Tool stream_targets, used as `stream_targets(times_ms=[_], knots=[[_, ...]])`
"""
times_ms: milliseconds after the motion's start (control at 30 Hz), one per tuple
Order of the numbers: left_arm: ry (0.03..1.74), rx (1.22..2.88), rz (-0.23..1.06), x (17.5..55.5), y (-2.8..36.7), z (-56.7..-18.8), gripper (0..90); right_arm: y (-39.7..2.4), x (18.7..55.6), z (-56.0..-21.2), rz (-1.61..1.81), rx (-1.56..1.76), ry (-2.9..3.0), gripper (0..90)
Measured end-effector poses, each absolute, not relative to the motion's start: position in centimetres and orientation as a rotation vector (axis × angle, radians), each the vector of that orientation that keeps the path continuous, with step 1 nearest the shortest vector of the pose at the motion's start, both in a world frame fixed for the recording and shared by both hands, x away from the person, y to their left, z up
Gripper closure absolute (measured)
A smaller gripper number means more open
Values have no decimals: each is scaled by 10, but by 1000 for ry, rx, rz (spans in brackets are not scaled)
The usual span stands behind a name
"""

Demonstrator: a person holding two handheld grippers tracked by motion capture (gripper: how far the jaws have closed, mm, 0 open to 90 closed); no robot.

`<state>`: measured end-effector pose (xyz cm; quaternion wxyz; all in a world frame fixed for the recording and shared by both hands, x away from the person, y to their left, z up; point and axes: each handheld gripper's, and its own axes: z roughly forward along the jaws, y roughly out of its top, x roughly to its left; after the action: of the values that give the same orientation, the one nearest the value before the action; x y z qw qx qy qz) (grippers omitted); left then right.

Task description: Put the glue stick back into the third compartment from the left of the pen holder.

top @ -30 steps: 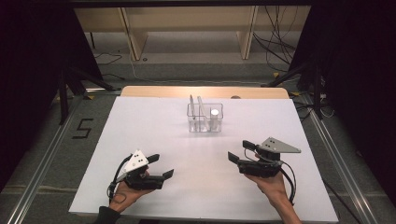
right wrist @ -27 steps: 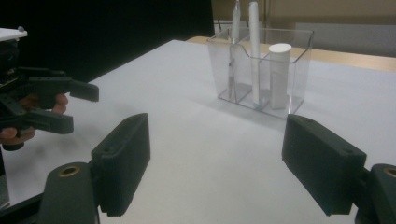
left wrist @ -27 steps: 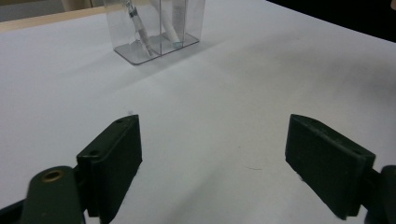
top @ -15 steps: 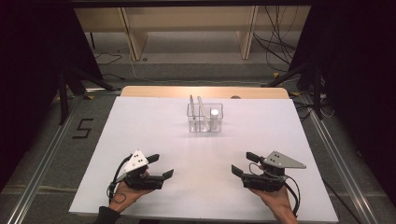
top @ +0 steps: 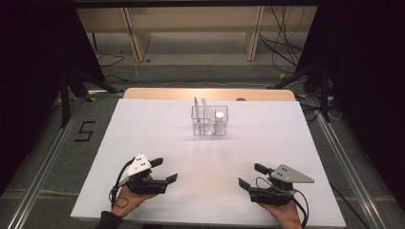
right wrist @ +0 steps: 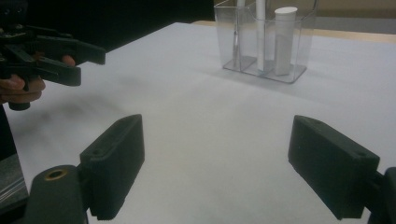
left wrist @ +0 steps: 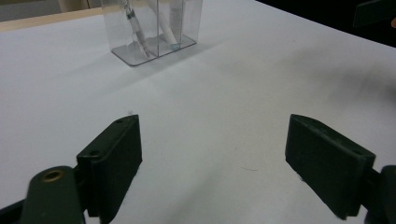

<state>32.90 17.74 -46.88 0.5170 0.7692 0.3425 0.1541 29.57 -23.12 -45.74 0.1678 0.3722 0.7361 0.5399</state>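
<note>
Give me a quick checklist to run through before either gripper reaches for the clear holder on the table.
1. Left gripper open with nothing between the jaws: ok.
2. Right gripper open with nothing between the jaws, which have just been opening: ok.
3. Clear holder upright on the white table: ok.
4. Path across the table to the holder free: ok.
5. White tube standing upright in its compartment: ok.
6. What the slanted items are: cannot tell.

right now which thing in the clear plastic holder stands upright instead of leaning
The short white capped tube in the clear plastic holder's right compartment. It stands straight; the two thin pens left of it lean and stick out above the rim.
</note>
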Motion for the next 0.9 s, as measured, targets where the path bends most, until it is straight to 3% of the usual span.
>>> stream_targets(times_ms=[900], knots=[[817,1853,367,329,177,-470,180,-236,294,-462,1528,1076,2083,195]])
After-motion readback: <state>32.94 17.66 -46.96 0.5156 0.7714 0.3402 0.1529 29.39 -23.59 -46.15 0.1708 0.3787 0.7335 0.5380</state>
